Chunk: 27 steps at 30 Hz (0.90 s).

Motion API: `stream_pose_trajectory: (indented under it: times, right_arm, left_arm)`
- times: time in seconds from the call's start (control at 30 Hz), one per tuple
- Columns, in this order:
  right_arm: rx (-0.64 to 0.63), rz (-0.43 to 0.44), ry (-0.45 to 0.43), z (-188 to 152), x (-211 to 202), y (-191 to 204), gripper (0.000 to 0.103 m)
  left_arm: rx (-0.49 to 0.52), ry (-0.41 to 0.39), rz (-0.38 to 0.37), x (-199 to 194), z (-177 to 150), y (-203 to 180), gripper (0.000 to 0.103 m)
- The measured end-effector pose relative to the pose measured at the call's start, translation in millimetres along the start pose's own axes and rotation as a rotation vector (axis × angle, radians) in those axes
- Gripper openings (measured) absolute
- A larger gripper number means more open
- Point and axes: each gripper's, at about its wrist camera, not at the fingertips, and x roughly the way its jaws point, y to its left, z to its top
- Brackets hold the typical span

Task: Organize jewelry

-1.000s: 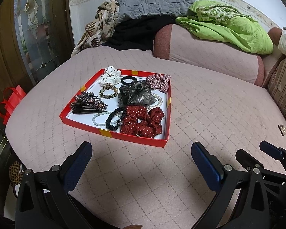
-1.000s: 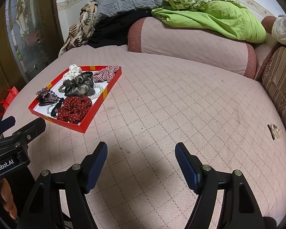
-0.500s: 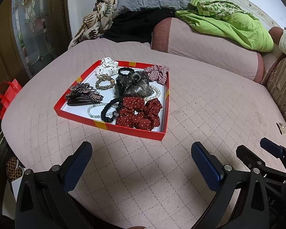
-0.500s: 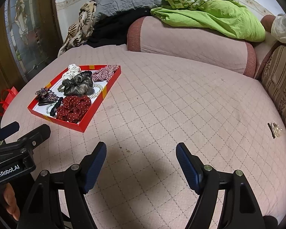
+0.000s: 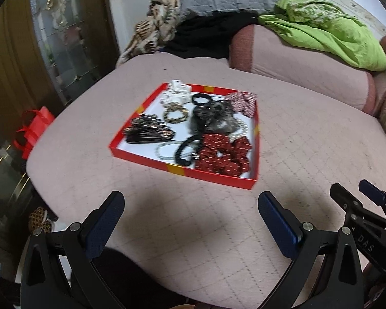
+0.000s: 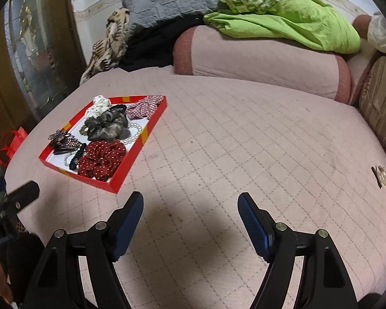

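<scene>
Since earlier frames, red tray (image 5: 151,164) shifted rightward in left wrist view, blurred. Tray, full of scrunchies and beads, lay on pink quilt (image 6: 244,141), ahead of left gripper (image 5: 190,221), ahead-left of right gripper (image 6: 190,224); left nearer. Both gaped wide, empty.

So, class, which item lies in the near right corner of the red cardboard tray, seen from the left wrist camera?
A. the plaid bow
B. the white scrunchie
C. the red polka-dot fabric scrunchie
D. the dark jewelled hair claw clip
C: the red polka-dot fabric scrunchie fills the near right corner of the red cardboard tray; the others lie farther back or left.
</scene>
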Motion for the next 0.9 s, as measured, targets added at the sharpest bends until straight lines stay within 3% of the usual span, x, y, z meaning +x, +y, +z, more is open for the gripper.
stream_pose_trajectory:
  times: [0.2, 0.73, 0.9]
  right_arm:
    - [-0.027, 0.015, -0.023, -2, -1, 3, 0.081]
    - [-0.073, -0.045, -0.111, -4, -37, 6, 0.086]
    - [-0.082, -0.039, -0.097, -4, -39, 8, 0.087]
  left_arm:
    - [0.006, -0.02, 0.029, -10, 5, -3, 0.103]
    - [-0.031, -0.056, -0.052, -22, 9, 2, 0.103]
    - [-0.003, -0.057, -0.049, -19, 9, -8, 0.103]
